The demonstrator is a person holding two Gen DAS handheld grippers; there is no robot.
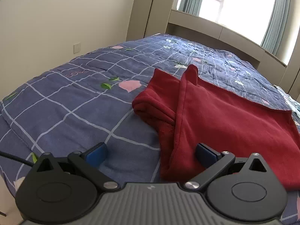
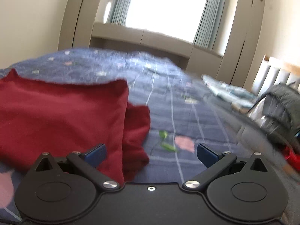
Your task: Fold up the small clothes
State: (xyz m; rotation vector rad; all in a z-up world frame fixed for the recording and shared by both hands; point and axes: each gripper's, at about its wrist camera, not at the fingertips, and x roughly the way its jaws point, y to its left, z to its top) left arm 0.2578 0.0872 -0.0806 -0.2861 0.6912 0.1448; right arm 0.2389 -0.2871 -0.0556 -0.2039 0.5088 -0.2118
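Observation:
A dark red garment (image 1: 225, 116) lies partly folded on the blue checked bedspread (image 1: 75, 101). One side is turned over on top, and a bunched sleeve sticks out at its left. My left gripper (image 1: 151, 154) is open and empty, low over the garment's near left edge; its right finger (image 1: 205, 154) is over the red cloth. In the blurred right wrist view the garment (image 2: 61, 116) fills the left. My right gripper (image 2: 151, 154) is open and empty, at the garment's near right edge.
The bedspread (image 2: 187, 116) stretches back to a headboard ledge (image 1: 215, 26) under a window. A wall runs along the bed's left side. Folded pale clothes (image 2: 228, 91) and a dark grey jacket (image 2: 281, 105) lie at the bed's right.

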